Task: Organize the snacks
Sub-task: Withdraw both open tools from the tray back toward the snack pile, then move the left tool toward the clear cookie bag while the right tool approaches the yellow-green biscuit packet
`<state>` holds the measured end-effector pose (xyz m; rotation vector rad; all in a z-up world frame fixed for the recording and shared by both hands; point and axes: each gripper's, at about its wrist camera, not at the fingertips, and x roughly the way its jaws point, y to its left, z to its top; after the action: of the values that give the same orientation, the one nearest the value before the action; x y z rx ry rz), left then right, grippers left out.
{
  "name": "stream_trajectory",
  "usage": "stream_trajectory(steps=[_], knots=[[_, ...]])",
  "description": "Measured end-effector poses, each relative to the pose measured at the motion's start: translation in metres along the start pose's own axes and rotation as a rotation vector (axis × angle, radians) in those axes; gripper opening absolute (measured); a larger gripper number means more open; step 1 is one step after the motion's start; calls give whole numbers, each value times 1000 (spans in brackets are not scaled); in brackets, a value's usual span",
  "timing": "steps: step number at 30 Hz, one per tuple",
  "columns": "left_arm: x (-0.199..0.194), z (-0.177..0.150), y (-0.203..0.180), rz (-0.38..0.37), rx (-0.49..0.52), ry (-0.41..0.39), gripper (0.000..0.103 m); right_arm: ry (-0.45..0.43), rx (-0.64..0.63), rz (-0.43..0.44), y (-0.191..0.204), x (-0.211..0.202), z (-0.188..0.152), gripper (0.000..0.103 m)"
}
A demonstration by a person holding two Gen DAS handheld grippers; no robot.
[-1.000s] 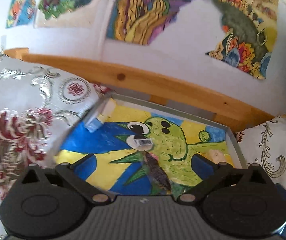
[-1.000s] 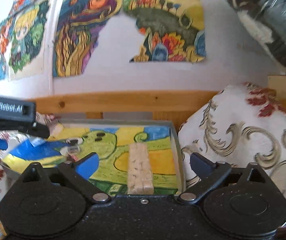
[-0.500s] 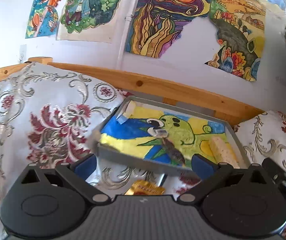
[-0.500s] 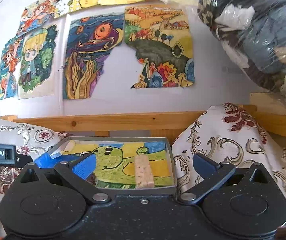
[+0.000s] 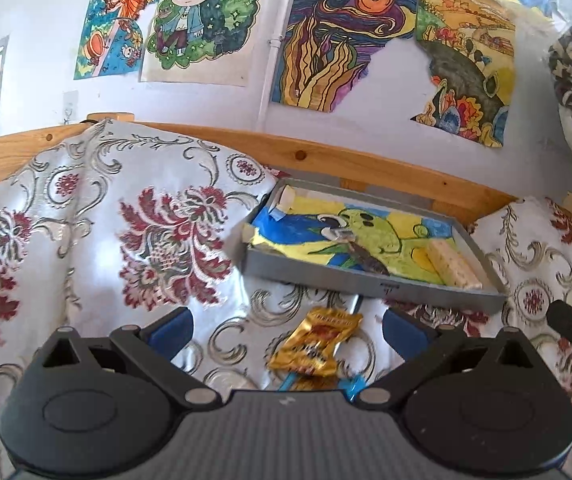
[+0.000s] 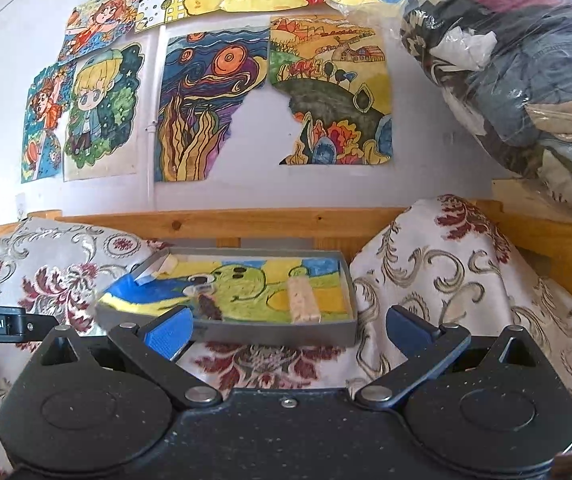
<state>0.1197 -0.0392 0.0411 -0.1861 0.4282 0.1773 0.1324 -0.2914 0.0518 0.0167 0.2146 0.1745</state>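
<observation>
Now, left gripper spread wide, nothing between its blue pads. Gold snack packet lies on the floral bedcover in the gap between the fingers, touching neither; a blue-edged wrapper peeks out just nearer the gripper body. Ahead and slightly right sits a grey tray lined with a green-and-yellow drawing. Inside it: a pale wafer bar toward the right, a dark-wrapped snack near centre, a pale packet in the far-left corner. Right gripper also wide open, empty, tray directly ahead, wafer bar straight on.
</observation>
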Motion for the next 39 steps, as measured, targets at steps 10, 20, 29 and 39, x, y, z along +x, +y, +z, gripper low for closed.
stream_trajectory(steps=[10, 20, 29, 39], knots=[[-25, -35, 19, -34, 78, 64, 102, 98, -5, 9, 10, -37, -18, 102], [-43, -64, 24, -103, 180, 149, 102, 233, -47, 18, 27, -59, -35, 102], [-46, -78, 17, -158, 254, 215, 102, 423, -81, 24, 35, -39, -52, 102], [-39, -83, 11, -167, 256, 240, 102, 486, -65, 19, 31, -27, -57, 102]])
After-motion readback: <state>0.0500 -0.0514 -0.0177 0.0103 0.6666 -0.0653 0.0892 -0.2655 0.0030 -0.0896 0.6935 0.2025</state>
